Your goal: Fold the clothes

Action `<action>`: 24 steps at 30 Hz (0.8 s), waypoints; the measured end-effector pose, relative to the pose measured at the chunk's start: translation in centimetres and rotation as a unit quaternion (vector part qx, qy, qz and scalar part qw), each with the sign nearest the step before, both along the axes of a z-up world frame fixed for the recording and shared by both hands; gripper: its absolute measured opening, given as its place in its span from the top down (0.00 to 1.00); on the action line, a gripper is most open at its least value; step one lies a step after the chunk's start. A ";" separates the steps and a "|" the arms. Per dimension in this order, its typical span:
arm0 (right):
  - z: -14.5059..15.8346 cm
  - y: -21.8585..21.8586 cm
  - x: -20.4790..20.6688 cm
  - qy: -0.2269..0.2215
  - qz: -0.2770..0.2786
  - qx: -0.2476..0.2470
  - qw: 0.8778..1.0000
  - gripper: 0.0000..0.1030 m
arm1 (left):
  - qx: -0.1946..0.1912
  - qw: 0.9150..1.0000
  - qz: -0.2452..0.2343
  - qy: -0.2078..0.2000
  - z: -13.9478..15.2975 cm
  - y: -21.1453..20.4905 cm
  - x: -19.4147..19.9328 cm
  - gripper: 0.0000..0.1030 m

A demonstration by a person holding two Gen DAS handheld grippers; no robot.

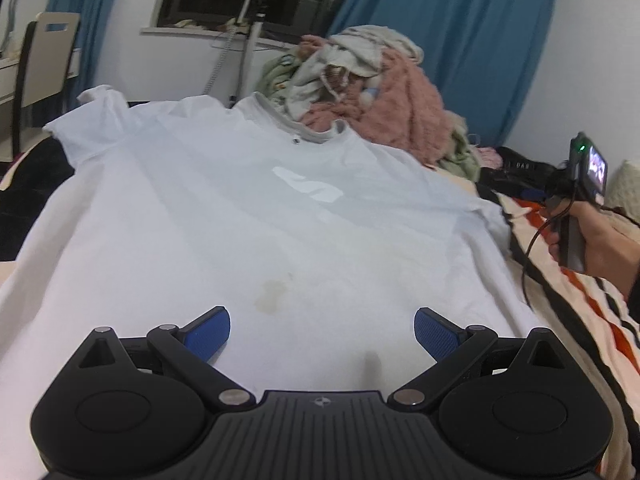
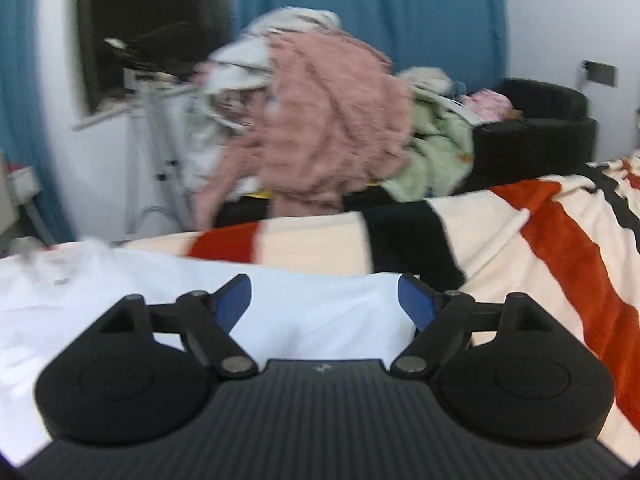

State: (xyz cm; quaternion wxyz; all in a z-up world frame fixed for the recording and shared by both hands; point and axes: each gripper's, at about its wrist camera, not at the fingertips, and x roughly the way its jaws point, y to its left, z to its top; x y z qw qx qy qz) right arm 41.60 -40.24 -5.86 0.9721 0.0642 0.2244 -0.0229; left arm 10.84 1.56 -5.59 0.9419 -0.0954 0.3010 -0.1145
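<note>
A white T-shirt [image 1: 256, 216] lies spread flat on the bed, collar at the far end, with a faint yellowish stain near its lower middle. My left gripper [image 1: 322, 330] hovers open over the shirt's bottom hem, nothing between its blue pads. In the left wrist view, the right gripper [image 1: 576, 200] is held by a hand at the shirt's right side, near the sleeve; its fingers are hidden there. In the right wrist view, my right gripper [image 2: 324, 300] stands open just above the white T-shirt [image 2: 120, 292], over its right sleeve edge.
A striped cream, orange and black blanket [image 2: 540, 248] covers the bed. A heap of pink, green and grey clothes [image 1: 360, 88] sits beyond the collar. A white stand [image 1: 248, 40], blue curtains [image 1: 452, 40], a dark window and a chair [image 1: 44, 64] lie behind.
</note>
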 end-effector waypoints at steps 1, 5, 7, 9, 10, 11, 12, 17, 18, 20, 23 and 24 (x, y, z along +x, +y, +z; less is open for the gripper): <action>1.0 0.7 -1.8 -0.005 0.004 -0.001 1.000 0.21 | 0.000 1.000 -0.003 -0.002 0.1 0.0 -0.3 0.03; 5.2 2.9 -10.1 -0.031 0.020 0.014 0.999 0.21 | 0.002 1.000 -0.013 -0.022 1.0 -0.2 -1.6 0.03; 5.9 4.0 -14.7 -0.037 0.024 0.036 0.998 0.21 | -0.002 0.999 -0.021 -0.027 1.4 -0.4 -2.3 0.03; 6.5 5.2 -19.4 -0.041 0.026 0.058 0.997 0.21 | -0.009 0.999 -0.030 -0.025 1.7 -0.5 -3.0 0.04; 6.7 5.7 -21.8 -0.043 0.028 0.069 0.996 0.21 | -0.014 0.999 -0.035 -0.021 1.8 -0.5 -3.4 0.04; 7.0 6.3 -24.1 -0.045 0.029 0.080 0.995 0.20 | -0.019 0.999 -0.039 -0.017 1.9 -0.4 -3.8 0.04; 7.2 6.9 -26.5 -0.047 0.030 0.092 0.994 0.21 | -0.026 0.999 -0.042 -0.012 2.0 -0.4 -4.3 0.04; 7.9 9.4 -36.5 -0.065 0.041 0.125 0.989 0.20 | -0.041 0.997 -0.066 -0.004 2.5 -0.9 -6.6 0.05; 7.7 9.8 -37.7 -0.070 0.045 0.120 0.989 0.21 | -0.037 0.997 -0.074 -0.008 2.7 -1.4 -7.1 0.05; 7.3 10.2 -39.4 -0.081 0.049 0.103 0.990 0.21 | -0.030 0.995 -0.093 -0.014 2.9 -2.4 -7.9 0.05; 6.9 9.6 -40.6 -0.116 0.033 0.091 0.988 0.21 | -0.036 0.991 -0.128 -0.004 2.9 -4.6 -8.7 0.07; 7.0 9.2 -40.9 -0.128 0.026 0.095 0.987 0.21 | -0.041 0.989 -0.141 0.004 2.6 -5.5 -8.8 0.09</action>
